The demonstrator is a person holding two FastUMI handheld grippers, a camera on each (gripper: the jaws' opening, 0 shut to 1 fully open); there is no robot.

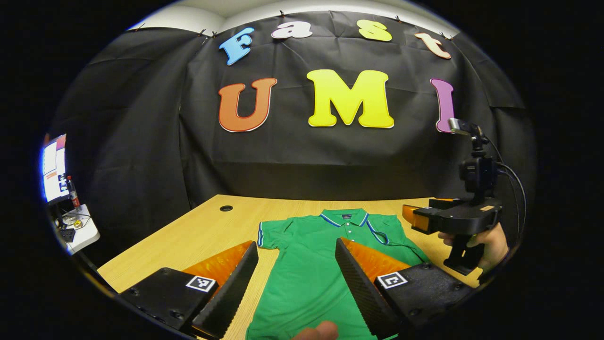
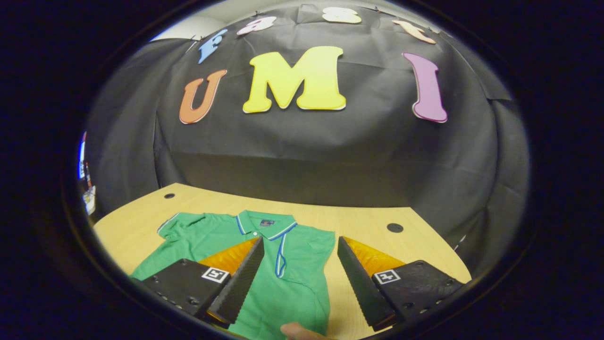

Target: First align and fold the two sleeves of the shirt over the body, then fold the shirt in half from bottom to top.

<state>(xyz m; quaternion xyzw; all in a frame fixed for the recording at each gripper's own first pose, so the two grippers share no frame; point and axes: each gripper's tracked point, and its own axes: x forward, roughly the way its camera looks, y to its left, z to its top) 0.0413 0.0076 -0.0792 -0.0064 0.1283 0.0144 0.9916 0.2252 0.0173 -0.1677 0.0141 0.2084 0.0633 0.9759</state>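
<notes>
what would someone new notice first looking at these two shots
The bright green polo shirt catches the eye first, lying flat on the pale wooden table with its collar toward the black cloth wall; one sleeve is already folded over the body, the other sleeve still spread out. Next come the open left gripper and open right gripper, each poised above the shirt. In the left gripper view, a hand holds the right gripper at the table's right edge.

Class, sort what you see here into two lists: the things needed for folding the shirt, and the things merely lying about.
Needed for the job:
- green polo shirt, flat on the wooden table
- left gripper, open
- right gripper, open

Just lying about:
- screen off to the side
- small white stand with clutter beneath it
</notes>
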